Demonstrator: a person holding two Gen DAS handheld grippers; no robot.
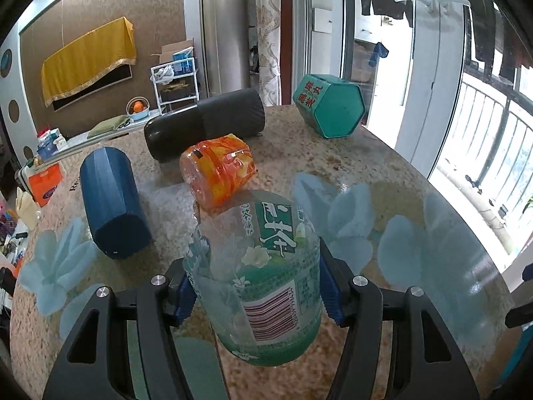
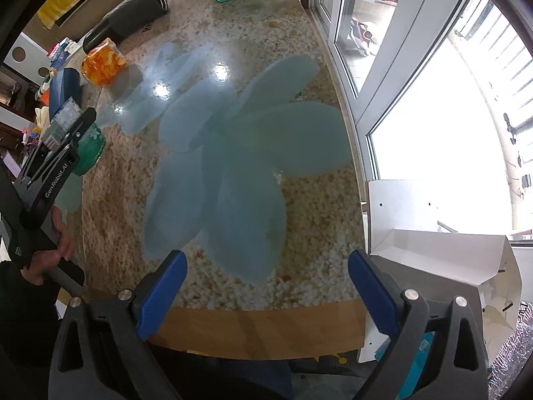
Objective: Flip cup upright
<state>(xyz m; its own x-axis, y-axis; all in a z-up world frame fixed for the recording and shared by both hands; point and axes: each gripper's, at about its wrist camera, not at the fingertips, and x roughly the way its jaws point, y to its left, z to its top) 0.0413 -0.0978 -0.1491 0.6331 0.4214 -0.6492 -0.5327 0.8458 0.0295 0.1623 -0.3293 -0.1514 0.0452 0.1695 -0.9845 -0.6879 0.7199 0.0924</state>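
Our left tool (image 1: 256, 295) is clamped on the cup (image 1: 263, 276), a cut clear bottle with a green tea label, blue pads pressing both sides. Its long axis leans away from us, the closed base nearest the camera and the cut rim pointing toward the far edge. Our right tool (image 2: 266, 286) is spread wide, holding nothing, over the worktop (image 2: 309, 206), speckled stone with pale blue petals. Beyond lie an orange cup (image 1: 218, 171), a blue cup (image 1: 113, 203), a black cylinder (image 1: 205, 126) and a teal tin (image 1: 329, 105), beside glass doors (image 1: 429, 66).

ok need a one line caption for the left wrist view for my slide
Left gripper shut on a cut-off green tea bottle cup above the granite table, with orange, blue, black and teal containers lying beyond.
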